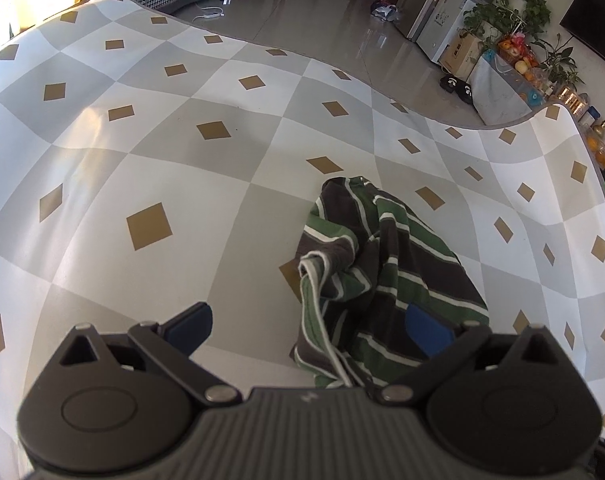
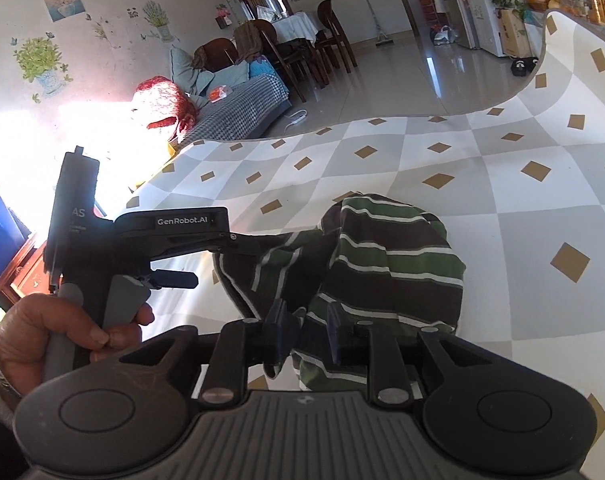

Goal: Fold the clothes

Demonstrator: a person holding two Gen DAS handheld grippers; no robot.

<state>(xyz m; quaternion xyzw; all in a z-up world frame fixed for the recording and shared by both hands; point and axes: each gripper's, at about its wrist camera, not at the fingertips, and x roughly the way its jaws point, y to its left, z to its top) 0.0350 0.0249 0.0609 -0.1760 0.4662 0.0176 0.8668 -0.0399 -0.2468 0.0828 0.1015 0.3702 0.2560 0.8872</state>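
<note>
- Shirt (image 1: 382, 264), striped green, dark and white, lay bunched in a loose heap on the table (image 1: 142, 140), near the edge closest to the person. It was neither spread flat nor folded.
- Edge with white trim (image 1: 314, 280) stood up in a loop on the heap's left side. The rest fell in rumpled folds, and no sleeve or collar could be told apart.
- Right gripper (image 2: 308, 334) sat at the heap's near side with its jaws drawn narrow and a fold of dark cloth between the pads. It looked clamped on the shirt.
- Left gripper (image 1: 307, 326) had its jaws spread wide. In its own view one pad (image 1: 426, 330) lay against the cloth and the other (image 1: 188, 328) was over bare table, with nothing pinched between them.
- From the right wrist view, the left gripper reached in from the left with its upper finger at the heap's left edge. The hand (image 2: 74, 332) held its grip.
- Step in hand, as a judgement: taking hold of the heap at two points so that it could be opened out. One point looked taken; the other was only approached.
- Next move called for the left jaws to close on a single layer, likeliest the trimmed edge. Both tools would then lift and draw apart to shake the cloth flat onto the table.
- Care needed: a grab of several layers at once would keep the bunch bunched.
- Table around the heap, under a checked cover with tan diamonds, left room to spread.
</note>
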